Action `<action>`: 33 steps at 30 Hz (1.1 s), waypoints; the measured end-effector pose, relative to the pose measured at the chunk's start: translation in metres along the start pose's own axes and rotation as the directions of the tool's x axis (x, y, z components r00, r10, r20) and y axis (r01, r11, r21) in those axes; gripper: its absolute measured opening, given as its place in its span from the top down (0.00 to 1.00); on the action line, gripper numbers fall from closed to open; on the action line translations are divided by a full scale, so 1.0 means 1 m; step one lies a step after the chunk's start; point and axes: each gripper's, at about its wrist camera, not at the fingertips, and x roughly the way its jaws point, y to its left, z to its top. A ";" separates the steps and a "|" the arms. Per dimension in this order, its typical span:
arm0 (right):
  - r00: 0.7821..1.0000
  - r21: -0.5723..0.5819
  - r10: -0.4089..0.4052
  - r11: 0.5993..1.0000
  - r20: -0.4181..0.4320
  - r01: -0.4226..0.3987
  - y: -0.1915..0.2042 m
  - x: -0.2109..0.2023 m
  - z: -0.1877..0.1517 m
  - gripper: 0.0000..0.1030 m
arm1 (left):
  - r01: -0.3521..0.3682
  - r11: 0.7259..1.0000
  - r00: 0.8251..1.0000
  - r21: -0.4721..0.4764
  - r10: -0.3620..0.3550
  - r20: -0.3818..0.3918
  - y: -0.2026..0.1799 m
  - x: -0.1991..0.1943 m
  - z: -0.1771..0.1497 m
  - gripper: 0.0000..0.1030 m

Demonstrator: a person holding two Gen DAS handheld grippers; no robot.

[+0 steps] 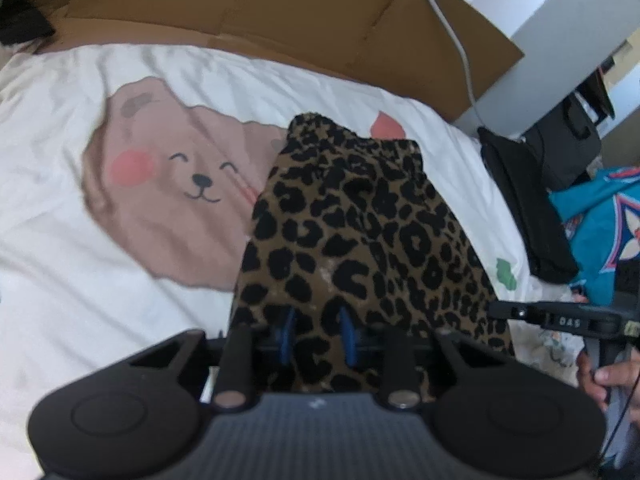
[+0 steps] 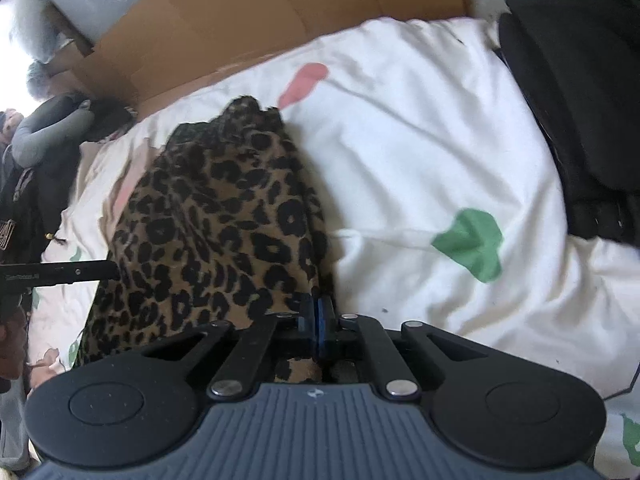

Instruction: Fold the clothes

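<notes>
A leopard-print garment (image 1: 360, 232) lies lengthwise on the white bed sheet (image 1: 100, 300), its gathered end farthest from me. My left gripper (image 1: 317, 332) is at the garment's near end, and its blue pads (image 1: 287, 334) bite into a bunch of the fabric that fills the gap between them. In the right wrist view the same leopard-print garment (image 2: 216, 216) runs up the left half. My right gripper (image 2: 318, 314) is shut on the garment's right edge with its blue pads pressed together. Each gripper shows at the edge of the other's view as a black bar.
The sheet carries a printed bear (image 1: 172, 184) to the left of the garment. A brown cardboard box (image 1: 280, 12) with a white cable (image 1: 452, 32) stands behind the bed. A black garment (image 1: 528, 216) and a teal garment (image 1: 600, 232) lie to the right. A hand (image 1: 600, 378) holds the right gripper.
</notes>
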 end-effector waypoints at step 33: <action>1.000 0.096 0.015 0.995 0.027 -0.017 -0.009 0.020 0.029 1.00 | 0.017 0.992 1.000 0.124 -0.014 -0.027 -0.061 0.088 0.064 0.92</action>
